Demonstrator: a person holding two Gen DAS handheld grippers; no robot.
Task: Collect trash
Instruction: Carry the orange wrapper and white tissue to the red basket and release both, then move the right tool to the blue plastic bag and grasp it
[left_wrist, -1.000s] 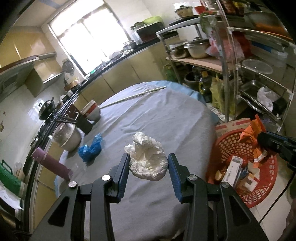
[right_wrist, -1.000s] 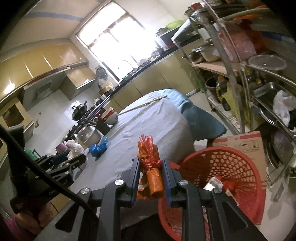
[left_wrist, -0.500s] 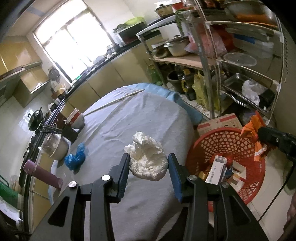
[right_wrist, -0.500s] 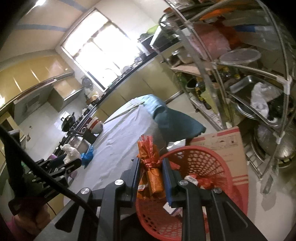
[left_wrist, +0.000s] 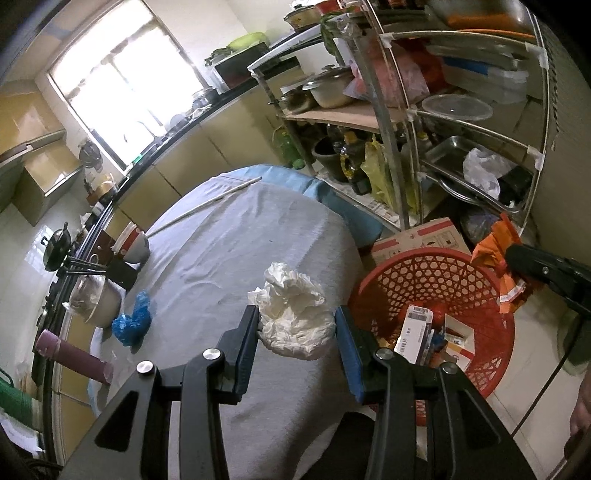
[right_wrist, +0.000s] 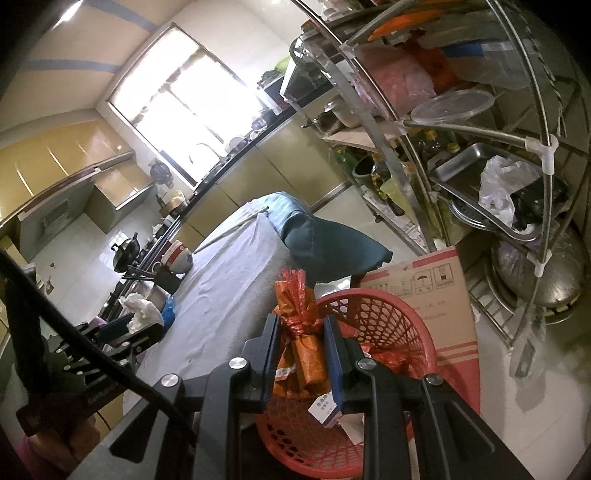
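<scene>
Already both grippers carry trash toward the red basket (left_wrist: 436, 266), which stands on the floor at the lower right of the left wrist view, just beside the table (left_wrist: 229, 258) under its grey cloth. The left gripper (left_wrist: 295, 328) is clamped on a crumpled white paper wad (left_wrist: 295, 321), its blue pads pressing the wad from both sides at bottom centre of the frame; held this way the loose paper cannot unfold or slip while it hangs above the table edge. The right gripper (right_wrist: 301, 354) is squeezed tight on an orange snack wrapper (right_wrist: 301, 332), gripped across its narrow twisted middle, probably because that is the firmest part of a flimsy packet. In the right wrist view the wrapper hangs over the basket's near rim (right_wrist: 369, 295), so letting go should drop it inside among the boxes already lying there. A blue crumpled piece (left_wrist: 135, 321) lies on the cloth at the left of the left wrist view, near a metal pot (left_wrist: 98, 299), so some trash is not yet collected. Compared with a second ago, the basket has slid toward frame centre in both views and shows more of its inside, so both hands have swung toward it, while each grip looks unchanged. The wrapper, earlier seen against the table, now overlaps the basket.
</scene>
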